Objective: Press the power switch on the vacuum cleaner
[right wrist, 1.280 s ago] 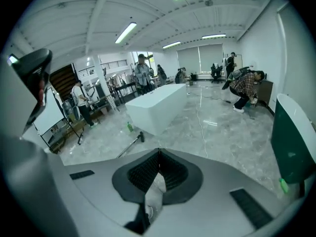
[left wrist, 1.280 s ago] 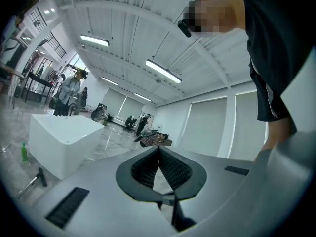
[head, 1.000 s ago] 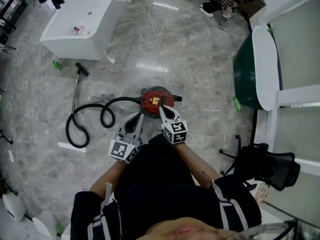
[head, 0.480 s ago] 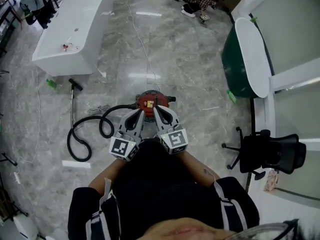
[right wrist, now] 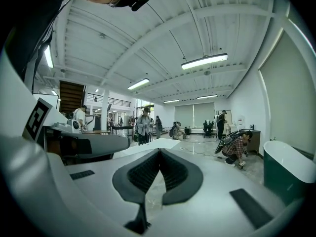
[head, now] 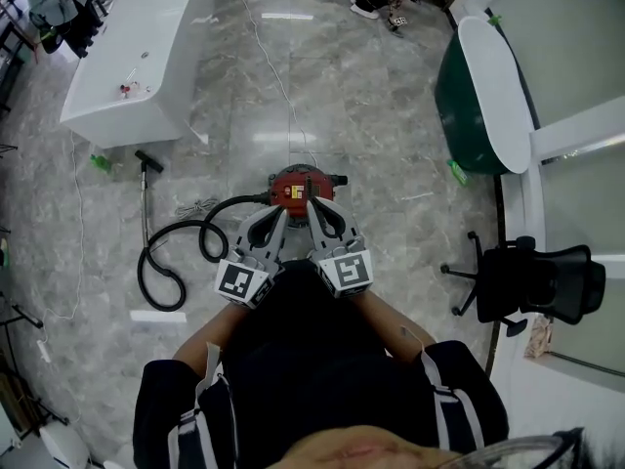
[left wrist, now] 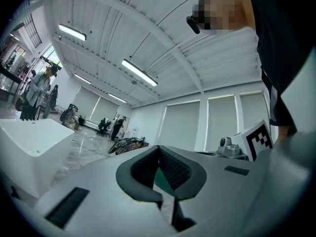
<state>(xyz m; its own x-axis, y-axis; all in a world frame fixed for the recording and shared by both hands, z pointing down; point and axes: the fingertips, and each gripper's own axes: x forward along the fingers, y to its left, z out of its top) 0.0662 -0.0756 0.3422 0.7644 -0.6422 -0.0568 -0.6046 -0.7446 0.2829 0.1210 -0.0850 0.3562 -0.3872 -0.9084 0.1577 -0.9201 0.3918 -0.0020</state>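
The red vacuum cleaner (head: pixel 299 185) stands on the grey marble floor, in the head view only. Its black hose (head: pixel 164 259) loops away to the left and ends at a wand (head: pixel 146 195). My left gripper (head: pixel 280 213) and right gripper (head: pixel 312 205) lie side by side just in front of the vacuum, both pointing at it. The right tip overlaps the vacuum's near top; whether it touches cannot be told. The left gripper (left wrist: pixel 158 147) and the right gripper (right wrist: pixel 159 151) each show jaws closed tip to tip with nothing held. Both gripper views look out across the room.
A white bathtub (head: pixel 137 57) stands at the upper left, and a green tub with a white rim (head: pixel 485 91) at the right. A black office chair (head: pixel 535 286) sits at the lower right. A white cable (head: pixel 278 81) runs up the floor from the vacuum. Several people stand far off.
My left gripper has come up beside the right one, closer to the vacuum. The right gripper stays at the vacuum's near side. The head camera has shifted a little.
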